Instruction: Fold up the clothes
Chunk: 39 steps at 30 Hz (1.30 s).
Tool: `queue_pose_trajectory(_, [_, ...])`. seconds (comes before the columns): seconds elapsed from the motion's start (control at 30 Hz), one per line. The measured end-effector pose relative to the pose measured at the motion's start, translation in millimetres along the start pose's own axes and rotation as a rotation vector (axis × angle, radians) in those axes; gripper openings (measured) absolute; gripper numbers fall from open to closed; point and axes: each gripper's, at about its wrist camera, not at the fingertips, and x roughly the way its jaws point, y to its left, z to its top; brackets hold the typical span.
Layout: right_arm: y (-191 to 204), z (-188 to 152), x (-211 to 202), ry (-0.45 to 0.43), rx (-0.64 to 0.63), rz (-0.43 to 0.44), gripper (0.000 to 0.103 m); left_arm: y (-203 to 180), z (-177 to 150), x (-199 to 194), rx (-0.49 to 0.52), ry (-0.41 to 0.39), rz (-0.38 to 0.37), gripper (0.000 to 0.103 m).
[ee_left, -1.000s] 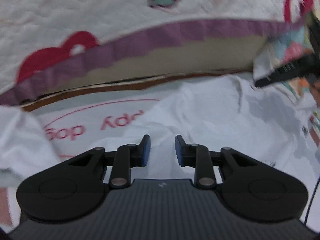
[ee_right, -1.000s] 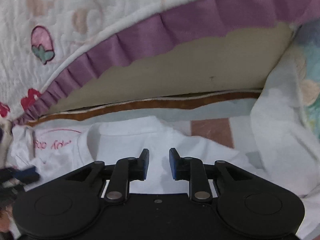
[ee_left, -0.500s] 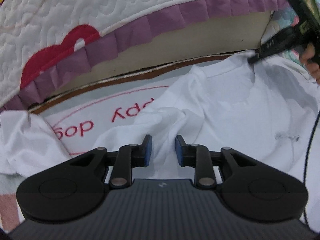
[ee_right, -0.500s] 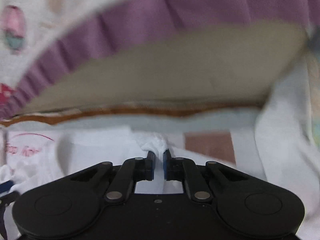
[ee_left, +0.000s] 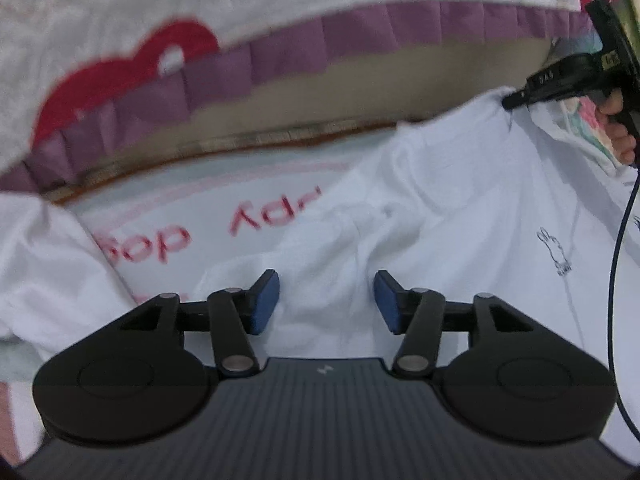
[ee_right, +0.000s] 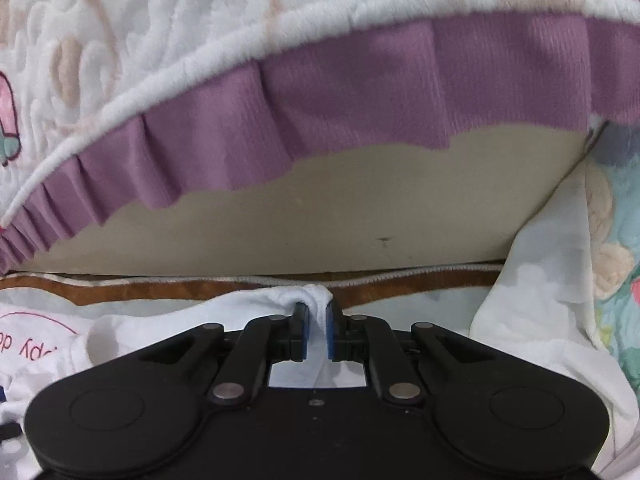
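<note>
Crumpled white shirt (ee_right: 316, 296) between blue fingers (ee_right: 301, 332)

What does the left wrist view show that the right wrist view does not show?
Only the left wrist view: the open left gripper, the rabbit drawing on the white T-shirt, and the person's fingers.
Only the right wrist view: the right gripper pinching the shirt's edge, seen close up.
Both: the T-shirt and the purple frill.

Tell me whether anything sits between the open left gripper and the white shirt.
Nothing visible does. The left gripper is open with the white shirt bunched directly between and ahead of its fingers. The right gripper already pinches the shirt's far edge.
</note>
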Motion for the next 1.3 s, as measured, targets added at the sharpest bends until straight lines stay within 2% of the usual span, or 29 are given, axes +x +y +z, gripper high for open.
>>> queue_pose_trajectory(0.03, [-0.5, -0.4, -0.1, -0.005, 0.000, 0.007, 0.011, 1.7, 0.6, 1.1, -0.029, -0.022, 0.010, 0.015])
queue_pose_trajectory(0.07, [-0.9, -0.7, -0.3, -0.011, 0.000, 0.015, 0.011, 3.9, 3.5, -0.9, -0.053, -0.040, 0.027, 0.007])
queue_pose_trajectory(0.1, [-1.2, -1.0, -0.4, -0.016, 0.001, 0.023, 0.011, 6.3, 7.0, -3.6, -0.075, -0.056, 0.044, 0.007])
queue_pose_trajectory(0.27, [-6.5, 0.7, -2.4, -0.019, -0.019, 0.083, 0.010, 41.5, 4.7, -19.5, -0.377, -0.151, 0.085, 0.004])
queue_pose_trajectory(0.3, [-7.8, 1.1, 0.0, -0.009, -0.030, 0.077, 0.010, 48.8, 4.0, -22.7, -0.439, -0.170, 0.092, 0.004])
queue_pose_trajectory(0.37, [-10.7, 1.4, 6.5, 0.008, -0.039, 0.052, 0.010, 54.4, -6.0, -7.2, -0.453, -0.070, 0.150, 0.005])
queue_pose_trajectory(0.43, [-12.7, 1.1, 15.2, 0.026, -0.031, 0.011, 0.010, 56.7, -11.7, -14.7, -0.458, -0.089, 0.126, 0.006])
queue_pose_trajectory(0.5, [-4.9, 0.5, 21.0, 0.041, -0.054, -0.041, 0.015, 60.7, -6.7, -33.7, -0.443, -0.104, 0.143, 0.012])
queue_pose_trajectory(0.53, [0.7, 0.2, 22.9, 0.044, -0.074, -0.067, 0.016, 62.5, -5.2, -44.5, -0.436, -0.115, 0.158, 0.023])
queue_pose_trajectory(0.57, [6.3, 0.7, 21.3, 0.029, -0.087, -0.083, 0.019, 64.3, -4.0, -55.0, -0.429, -0.125, 0.173, 0.033])
queue_pose_trajectory(0.63, [17.6, 1.8, 17.6, -0.002, -0.113, -0.114, 0.027, 76.1, -13.3, -78.0, -0.480, -0.135, 0.203, 0.038])
queue_pose_trajectory(0.73, [39.2, 2.3, 2.4, -0.073, -0.125, -0.135, 0.029, 98.9, -31.7, -103.9, -0.586, -0.143, 0.221, 0.039])
queue_pose_trajectory(0.8, [57.0, 1.8, -10.6, -0.131, -0.174, -0.118, 0.038, 112.0, -42.1, -106.2, -0.634, -0.143, 0.210, 0.039])
queue_pose_trajectory(0.87, [79.3, 0.5, -24.2, -0.189, -0.243, -0.101, 0.040, 119.8, -50.0, -102.5, -0.651, -0.133, 0.224, 0.039])
queue_pose_trajectory(1.0, [120.0, -1.1, -42.5, -0.202, -0.347, 0.063, 0.043, 135.4, -58.8, -90.2, -0.684, -0.131, 0.207, 0.039])
queue_pose_trajectory(1.13, [161.0, -18.1, -43.8, -0.090, -0.413, 0.268, 0.044, 145.3, -64.9, -81.6, -0.720, -0.150, 0.166, 0.041])
queue_pose_trajectory(1.3, [198.7, -68.1, -52.0, 0.009, -0.543, 0.424, 0.043, 153.0, -57.8, -73.8, -0.786, -0.127, 0.115, 0.042])
